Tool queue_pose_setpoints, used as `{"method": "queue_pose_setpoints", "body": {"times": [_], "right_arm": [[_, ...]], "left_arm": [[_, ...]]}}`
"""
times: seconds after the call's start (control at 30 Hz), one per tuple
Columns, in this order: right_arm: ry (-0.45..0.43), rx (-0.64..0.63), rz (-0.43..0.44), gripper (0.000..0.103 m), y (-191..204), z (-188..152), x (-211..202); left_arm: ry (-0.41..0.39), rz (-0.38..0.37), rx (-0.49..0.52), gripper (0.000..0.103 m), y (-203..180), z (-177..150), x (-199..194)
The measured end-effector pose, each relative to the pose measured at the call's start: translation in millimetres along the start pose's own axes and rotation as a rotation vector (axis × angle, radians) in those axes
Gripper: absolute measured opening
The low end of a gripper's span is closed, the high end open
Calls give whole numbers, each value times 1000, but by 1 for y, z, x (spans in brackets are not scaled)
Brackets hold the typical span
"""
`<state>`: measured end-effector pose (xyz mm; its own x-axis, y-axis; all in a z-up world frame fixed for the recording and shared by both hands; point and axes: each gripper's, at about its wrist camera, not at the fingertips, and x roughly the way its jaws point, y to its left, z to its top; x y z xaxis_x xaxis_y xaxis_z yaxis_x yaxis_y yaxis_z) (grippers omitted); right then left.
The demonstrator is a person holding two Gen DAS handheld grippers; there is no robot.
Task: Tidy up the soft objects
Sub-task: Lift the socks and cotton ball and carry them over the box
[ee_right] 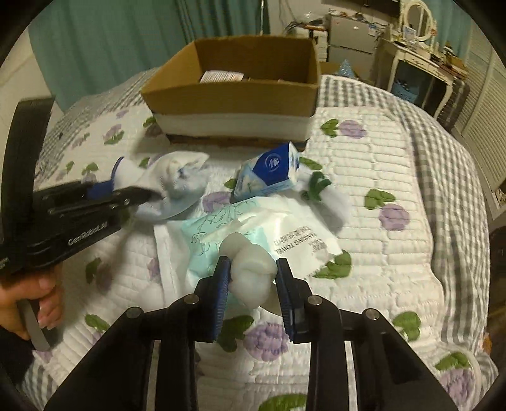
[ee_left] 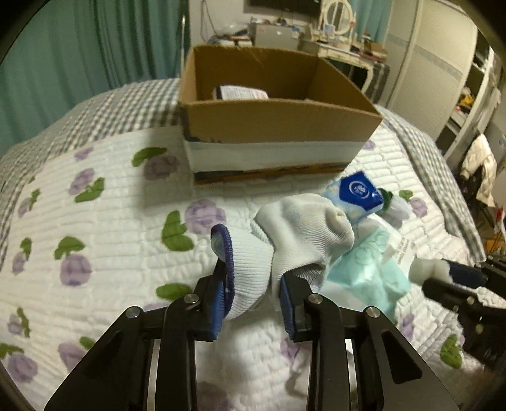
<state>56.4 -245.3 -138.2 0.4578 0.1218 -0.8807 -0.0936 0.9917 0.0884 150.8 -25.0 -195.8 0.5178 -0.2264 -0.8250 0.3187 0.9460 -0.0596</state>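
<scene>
A big bed (ee_left: 104,221) fills the room's middle. Its quilt (ee_right: 379,177) is white with purple flowers and green leaves, and it has a grey checked edge (ee_right: 442,132). Behind the bed hangs a long green curtain (ee_left: 79,44). Far back stands a white dressing table (ee_right: 417,63) with curvy legs and a round mirror (ee_left: 340,14) on top. Lots of small things lie on it, too blurry to tell. Beside it, in the right view, stands a small grey fridge (ee_right: 351,38). On the right is a tall white wardrobe (ee_left: 430,57). Some clothes (ee_left: 480,170) hang near it, white and dark.
</scene>
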Motion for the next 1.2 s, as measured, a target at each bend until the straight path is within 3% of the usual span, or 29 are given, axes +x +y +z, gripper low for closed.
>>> {"method": "queue_pose_setpoints", "body": {"times": [0.67,0.93,1.2], "right_arm": [[-277,-46,-90,29,32,5,-123],[-398,-71,-111,29,46,17,-175],[-492,-83,-137,29,49,34,-211]], "left_arm": [[-267,19,-62,29,11,-16,-142],[-400,6,-66,29,9,-4,-196],[-498,-20,-70,29,6,18,-225]]}}
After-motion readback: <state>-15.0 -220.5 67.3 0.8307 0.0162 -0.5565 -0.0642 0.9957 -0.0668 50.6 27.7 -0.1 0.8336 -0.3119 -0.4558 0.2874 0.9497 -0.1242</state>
